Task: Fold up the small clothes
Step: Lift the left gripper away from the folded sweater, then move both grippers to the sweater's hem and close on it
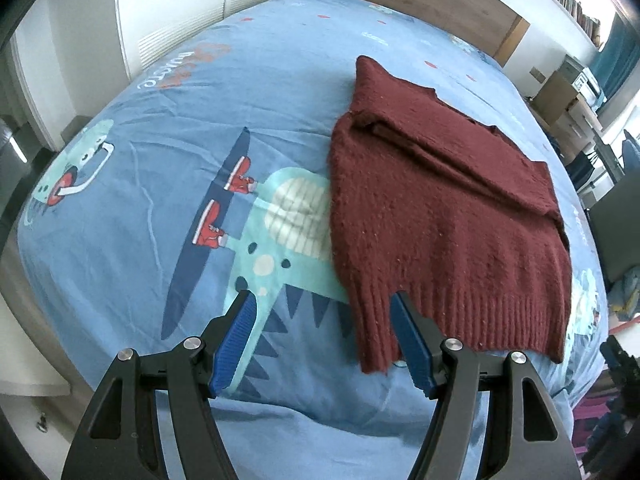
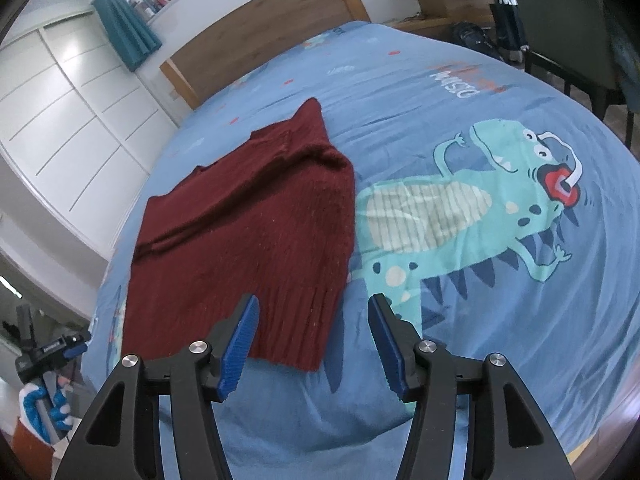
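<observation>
A dark red knitted sweater (image 1: 440,208) lies partly folded on a bed (image 1: 160,128) covered with a blue dinosaur-print sheet, its ribbed hem toward the cameras and one sleeve laid across the body.

The left tool (image 1: 322,298) hangs above the bed at the sweater's near left hem corner. Its jaws stand apart with nothing clamped; the corner of the hem falls between the blue pads (image 1: 240,336) in this view, but the pads do not press on it (whether the right-hand pad brushes the knit cannot be told).

The right tool (image 2: 314,302) hovers over the opposite near corner of the hem. Its jaws are likewise parted and hold nothing; the hem's right corner and a strip of bare sheet show between them, the knit lying below and beyond the tips.

At the lower left edge of the right wrist view, a gloved hand (image 2: 44,412) grips the other tool's handle.
</observation>
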A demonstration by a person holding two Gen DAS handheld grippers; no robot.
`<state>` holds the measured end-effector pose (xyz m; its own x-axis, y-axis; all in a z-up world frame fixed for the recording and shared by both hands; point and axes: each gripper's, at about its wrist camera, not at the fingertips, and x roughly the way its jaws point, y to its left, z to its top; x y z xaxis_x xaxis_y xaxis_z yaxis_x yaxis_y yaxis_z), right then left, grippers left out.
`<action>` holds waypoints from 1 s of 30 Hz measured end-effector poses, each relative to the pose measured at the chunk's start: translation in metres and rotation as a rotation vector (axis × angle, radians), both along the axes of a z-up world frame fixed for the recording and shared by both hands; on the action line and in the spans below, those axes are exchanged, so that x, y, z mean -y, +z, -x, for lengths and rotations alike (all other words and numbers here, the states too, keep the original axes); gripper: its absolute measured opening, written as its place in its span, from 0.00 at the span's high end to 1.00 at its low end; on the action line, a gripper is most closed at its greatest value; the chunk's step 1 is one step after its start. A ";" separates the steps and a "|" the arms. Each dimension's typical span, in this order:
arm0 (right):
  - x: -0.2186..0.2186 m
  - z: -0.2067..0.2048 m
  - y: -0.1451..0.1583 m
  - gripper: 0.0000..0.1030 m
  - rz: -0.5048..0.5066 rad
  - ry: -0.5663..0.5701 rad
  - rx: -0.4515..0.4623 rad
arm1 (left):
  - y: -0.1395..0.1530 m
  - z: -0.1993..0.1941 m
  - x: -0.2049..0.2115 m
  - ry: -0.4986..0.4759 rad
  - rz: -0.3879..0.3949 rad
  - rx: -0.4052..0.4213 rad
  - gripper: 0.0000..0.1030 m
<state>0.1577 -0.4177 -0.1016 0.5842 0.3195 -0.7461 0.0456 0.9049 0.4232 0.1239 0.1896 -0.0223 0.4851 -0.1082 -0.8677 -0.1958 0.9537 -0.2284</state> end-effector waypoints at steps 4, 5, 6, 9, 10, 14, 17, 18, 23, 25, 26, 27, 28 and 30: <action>-0.001 -0.001 -0.006 0.43 0.004 0.013 -0.022 | -0.008 -0.005 0.007 -0.023 0.038 -0.014 0.38; -0.002 -0.003 -0.009 0.43 0.006 0.016 -0.030 | -0.011 -0.007 0.009 -0.028 0.047 -0.018 0.38; -0.003 -0.004 -0.012 0.43 0.008 0.019 -0.040 | -0.016 -0.010 0.011 -0.034 0.056 -0.025 0.38; -0.005 -0.010 -0.022 0.43 0.010 0.028 -0.068 | -0.033 -0.021 0.017 -0.046 0.091 -0.057 0.38; -0.005 -0.012 -0.025 0.43 0.011 0.030 -0.076 | -0.038 -0.024 0.017 -0.047 0.097 -0.066 0.38; -0.009 -0.023 -0.040 0.43 0.009 0.046 -0.116 | -0.058 -0.036 0.021 -0.052 0.137 -0.107 0.38; -0.012 -0.033 -0.051 0.43 0.006 0.071 -0.148 | -0.069 -0.041 0.022 -0.053 0.171 -0.125 0.38; -0.013 -0.036 -0.054 0.43 0.004 0.081 -0.157 | -0.072 -0.043 0.023 -0.053 0.184 -0.129 0.38; -0.015 -0.051 -0.070 0.43 -0.022 0.112 -0.193 | -0.083 -0.045 0.023 -0.065 0.235 -0.140 0.38; -0.015 -0.056 -0.077 0.43 -0.051 0.122 -0.208 | -0.083 -0.046 0.022 -0.077 0.259 -0.137 0.39; -0.016 -0.058 -0.080 0.43 -0.070 0.129 -0.214 | -0.083 -0.047 0.022 -0.087 0.277 -0.137 0.39; -0.018 -0.059 -0.084 0.43 -0.090 0.140 -0.220 | -0.083 -0.047 0.022 -0.092 0.287 -0.137 0.39; -0.021 -0.060 -0.087 0.43 -0.104 0.151 -0.225 | -0.084 -0.047 0.022 -0.097 0.300 -0.137 0.39; -0.027 -0.063 -0.091 0.42 -0.124 0.169 -0.228 | -0.084 -0.049 0.022 -0.105 0.324 -0.136 0.39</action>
